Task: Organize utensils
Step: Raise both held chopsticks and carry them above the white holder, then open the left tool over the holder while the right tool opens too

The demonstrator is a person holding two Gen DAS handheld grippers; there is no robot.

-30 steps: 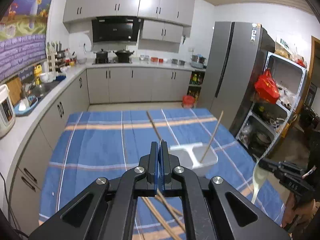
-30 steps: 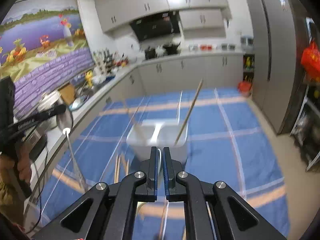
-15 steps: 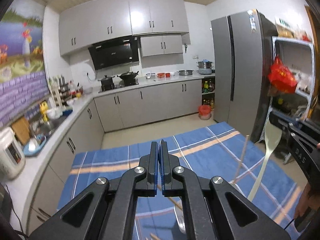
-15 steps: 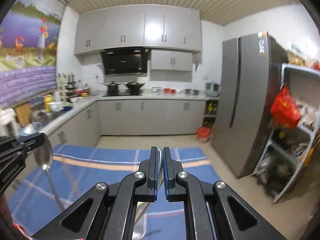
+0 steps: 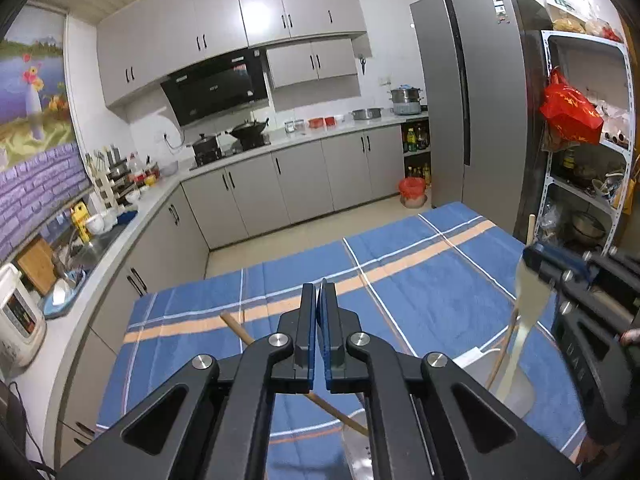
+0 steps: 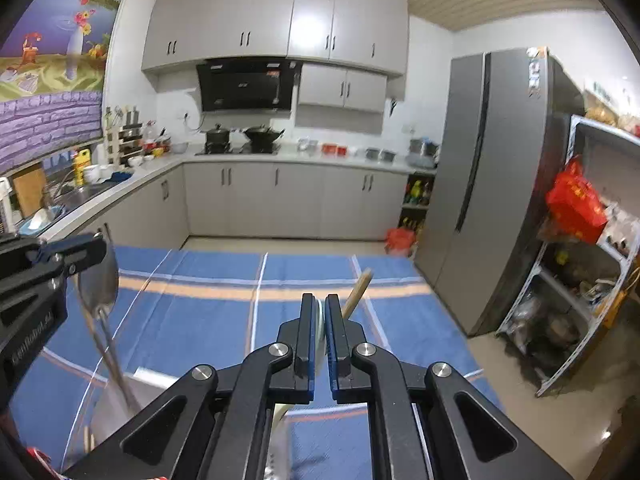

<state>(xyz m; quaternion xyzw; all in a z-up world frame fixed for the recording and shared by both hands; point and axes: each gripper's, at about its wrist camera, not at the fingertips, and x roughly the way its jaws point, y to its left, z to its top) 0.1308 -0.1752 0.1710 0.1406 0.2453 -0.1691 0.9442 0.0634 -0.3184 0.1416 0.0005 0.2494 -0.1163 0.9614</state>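
From the left wrist, the left gripper [image 5: 319,312] is clamped on a metal spoon [image 5: 356,446] hanging bowl-down below it; the white container [image 5: 500,380] sits lower right, a chopstick [image 5: 240,330] beside it. From the right wrist, the right gripper [image 6: 319,320] pinches a white spoon [image 6: 318,322], handle hanging down toward the container [image 6: 116,396] at lower left, so both look poised to drop in.

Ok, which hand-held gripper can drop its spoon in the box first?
Close call, probably right: the right hand-held gripper holds the white spoon handle-down over the white container. The left hand-held gripper dangles its metal spoon close too.
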